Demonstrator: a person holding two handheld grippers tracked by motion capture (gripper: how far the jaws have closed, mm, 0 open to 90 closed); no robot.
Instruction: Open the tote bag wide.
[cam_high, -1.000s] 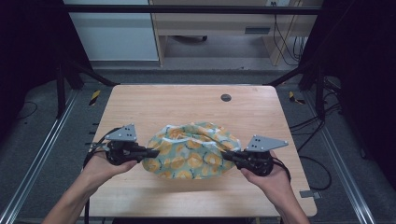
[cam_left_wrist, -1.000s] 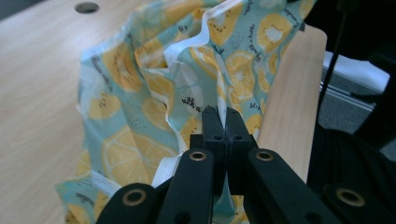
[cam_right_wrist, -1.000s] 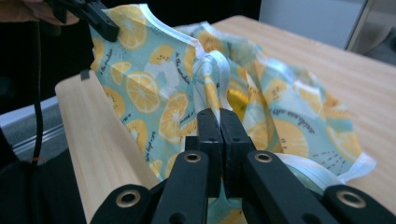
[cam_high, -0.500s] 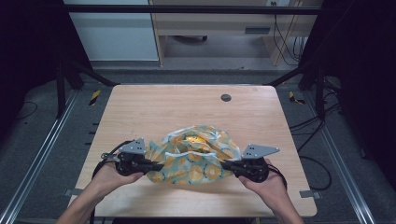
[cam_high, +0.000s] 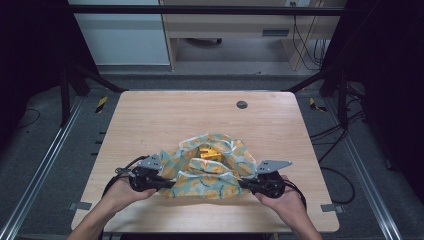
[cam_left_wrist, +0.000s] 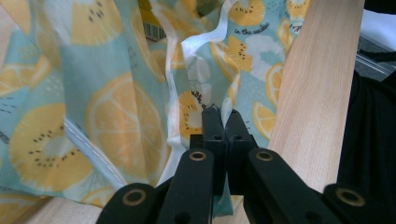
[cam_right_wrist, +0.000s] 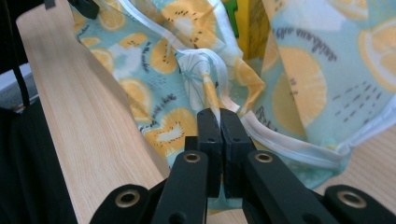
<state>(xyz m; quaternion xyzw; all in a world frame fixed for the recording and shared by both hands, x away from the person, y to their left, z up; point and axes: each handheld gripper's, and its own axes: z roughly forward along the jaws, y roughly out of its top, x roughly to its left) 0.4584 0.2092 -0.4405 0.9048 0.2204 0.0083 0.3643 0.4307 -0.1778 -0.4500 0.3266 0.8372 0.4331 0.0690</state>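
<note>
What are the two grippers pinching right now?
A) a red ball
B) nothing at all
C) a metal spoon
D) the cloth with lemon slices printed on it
D: the left gripper and the right gripper each have their jaws shut on an edge of the lemon-print cloth, one at each side of it on the table.

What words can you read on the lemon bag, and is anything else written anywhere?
"in the" plus a blurred word: script on the cloth bag, near its top edge in the left gripper view.
Other script on the bag: too blurred to read.
Barcode on the yellow box inside the bag: digits too small to read.
</note>
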